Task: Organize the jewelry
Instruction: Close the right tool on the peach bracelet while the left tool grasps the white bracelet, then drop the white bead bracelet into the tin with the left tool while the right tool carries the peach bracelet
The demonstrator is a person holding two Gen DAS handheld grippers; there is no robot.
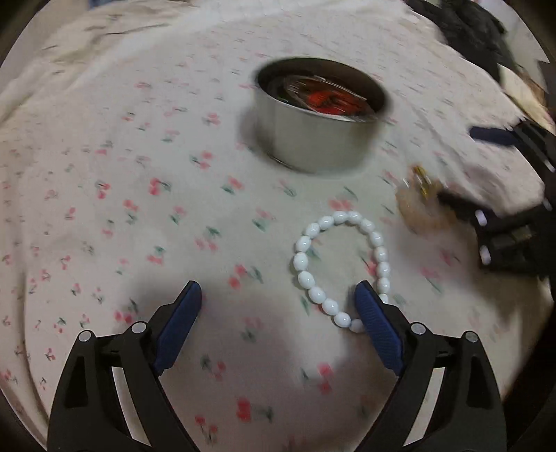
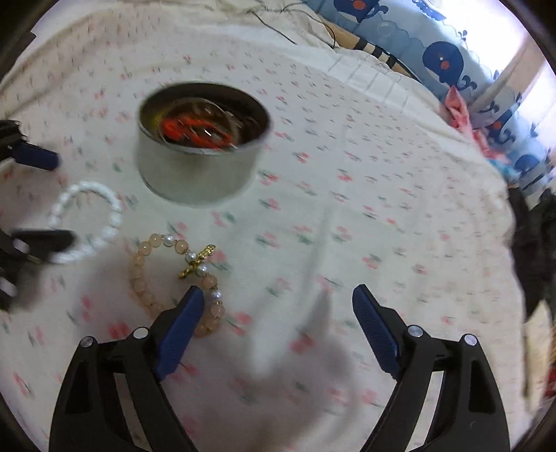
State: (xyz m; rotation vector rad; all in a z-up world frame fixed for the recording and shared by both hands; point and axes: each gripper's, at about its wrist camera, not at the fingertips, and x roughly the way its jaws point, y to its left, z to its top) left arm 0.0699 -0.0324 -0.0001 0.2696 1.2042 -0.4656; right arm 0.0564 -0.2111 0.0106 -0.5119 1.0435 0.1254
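Bed sheet, cream with a small cherry print, fills both views. Only the right wrist view shows the room edge: whale-print fabric at the far right, plus a thin dark cable across the top of the sheet.

Round metal tin sits upright on the sheet, jewelry inside with something red on top; contents are blurred.

My left tool is spread wide and grips nothing. Its right finger overlaps the near end of the white bead bracelet; can't tell whether it touches. The bracelet lies flat, near side of the tin.

My right tool is also wide apart and empty. Its left finger covers the near edge of the peach bead bracelet, which carries a gold charm; contact unclear.

The two bracelets lie just beside each other. In the left wrist view the peach one is a blur next to the right tool; the right wrist view shows it sharply.
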